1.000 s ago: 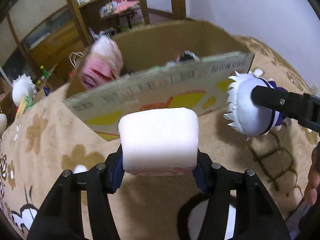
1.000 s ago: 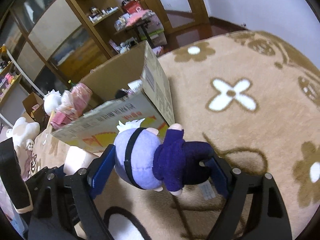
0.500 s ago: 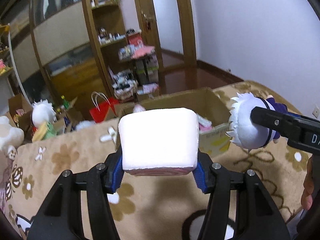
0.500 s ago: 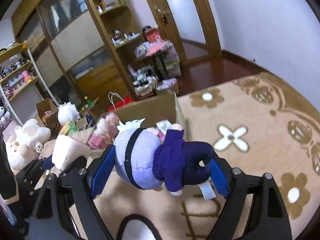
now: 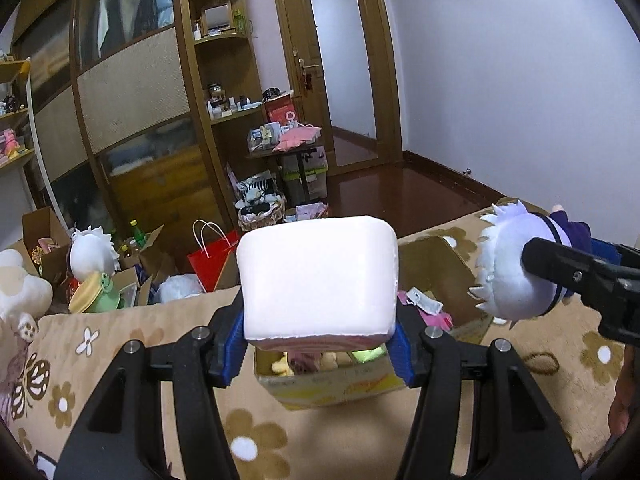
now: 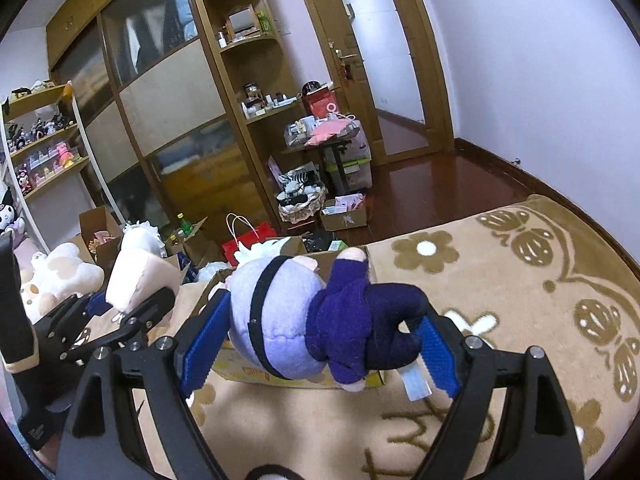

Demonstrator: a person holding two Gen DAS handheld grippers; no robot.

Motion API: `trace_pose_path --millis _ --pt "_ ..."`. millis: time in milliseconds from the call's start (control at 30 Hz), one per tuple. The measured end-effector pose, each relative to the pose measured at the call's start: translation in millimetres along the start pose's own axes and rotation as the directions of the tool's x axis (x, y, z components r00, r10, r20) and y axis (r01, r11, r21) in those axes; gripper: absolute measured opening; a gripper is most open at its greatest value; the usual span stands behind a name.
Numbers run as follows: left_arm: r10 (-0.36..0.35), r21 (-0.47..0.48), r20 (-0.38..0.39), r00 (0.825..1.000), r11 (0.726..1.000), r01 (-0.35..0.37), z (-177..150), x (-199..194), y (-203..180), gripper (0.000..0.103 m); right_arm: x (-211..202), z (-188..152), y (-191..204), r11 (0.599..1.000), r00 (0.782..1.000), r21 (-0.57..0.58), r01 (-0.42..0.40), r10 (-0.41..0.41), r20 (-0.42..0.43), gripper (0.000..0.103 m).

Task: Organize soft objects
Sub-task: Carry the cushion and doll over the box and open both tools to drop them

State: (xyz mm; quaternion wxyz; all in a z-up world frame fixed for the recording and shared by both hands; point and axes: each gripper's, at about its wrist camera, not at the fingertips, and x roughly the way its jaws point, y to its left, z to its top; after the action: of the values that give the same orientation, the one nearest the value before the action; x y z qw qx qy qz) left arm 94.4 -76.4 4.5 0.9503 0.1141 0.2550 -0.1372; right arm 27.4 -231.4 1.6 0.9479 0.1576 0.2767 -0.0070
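My left gripper is shut on a white foam cushion with a pink underside, held in the air. My right gripper is shut on a plush doll with a pale lilac head, a black band and dark purple clothes; the doll also shows at the right of the left wrist view. The cushion appears at the left of the right wrist view. Below and beyond both lies an open cardboard box with soft items inside, on a beige flower-pattern rug.
Past the rug's far edge stand a red paper bag, small cartons, plush toys and a woven basket. Behind them are wooden cabinets with shelves and a door. Bare dark floor lies at the right.
Both grippers have risen with their loads and tipped up; the box, close and large a second ago, now sits small and lower in view, with its inside visible.
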Motion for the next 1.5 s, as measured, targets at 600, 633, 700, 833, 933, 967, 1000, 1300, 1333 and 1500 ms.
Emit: trace_pose_path --millis 600,633,700,833,933,967,1000,1300,1333,1500 --pt "-0.007 0.059 -0.040 0.999 0.998 0.010 -8.4 56.4 -11.0 0.067 66.4 2.4 -12.3 0.998 0.998 0.058 -0.034 0.037 -0.054 0.091" --pt "0.002 0.067 -0.028 1.000 0.998 0.000 -9.6 56.5 -12.8 0.068 69.0 1.5 -15.6 0.995 0.997 0.085 -0.053 0.058 -0.057 0.091" --pt "0.022 0.077 -0.005 1.000 0.997 -0.021 -13.1 57.6 -15.4 0.070 72.5 -0.3 -20.0 0.990 0.995 0.121 -0.074 0.081 -0.058 0.092" --pt "0.016 0.060 -0.021 1.000 0.998 -0.015 -15.6 63.4 -13.0 0.073 77.3 -1.6 -21.5 0.990 0.995 0.121 -0.073 0.081 -0.063 0.093" --pt "0.019 0.036 -0.027 0.999 0.999 -0.018 -15.6 65.2 -8.5 0.084 80.4 -4.8 -22.4 0.988 0.994 0.139 -0.073 0.084 -0.074 0.094" --pt "0.024 0.030 -0.013 1.000 0.999 -0.024 -15.0 63.3 -6.7 0.090 81.7 -5.4 -22.3 0.987 0.994 0.143 -0.073 0.085 -0.076 0.094" --pt "0.029 0.026 0.002 1.000 0.999 -0.029 -13.9 61.1 -5.1 0.094 82.0 -6.4 -22.0 0.987 0.993 0.146 -0.072 0.084 -0.077 0.094" --pt "0.042 -0.001 -0.002 0.999 0.999 -0.042 -9.6 53.6 6.8 0.097 72.9 -4.3 -26.9 0.982 0.995 0.177 -0.063 0.075 -0.061 0.102" --pt "0.043 -0.004 -0.003 0.999 0.999 -0.043 -9.4 51.7 7.6 0.097 69.0 -3.1 -27.4 0.981 0.996 0.182 -0.062 0.073 -0.056 0.103" --pt "0.052 -0.056 -0.014 0.999 0.997 -0.052 -5.2 33.2 18.9 0.101 49.9 3.3 -25.9 0.985 0.997 0.167 -0.046 0.055 -0.051 0.103"
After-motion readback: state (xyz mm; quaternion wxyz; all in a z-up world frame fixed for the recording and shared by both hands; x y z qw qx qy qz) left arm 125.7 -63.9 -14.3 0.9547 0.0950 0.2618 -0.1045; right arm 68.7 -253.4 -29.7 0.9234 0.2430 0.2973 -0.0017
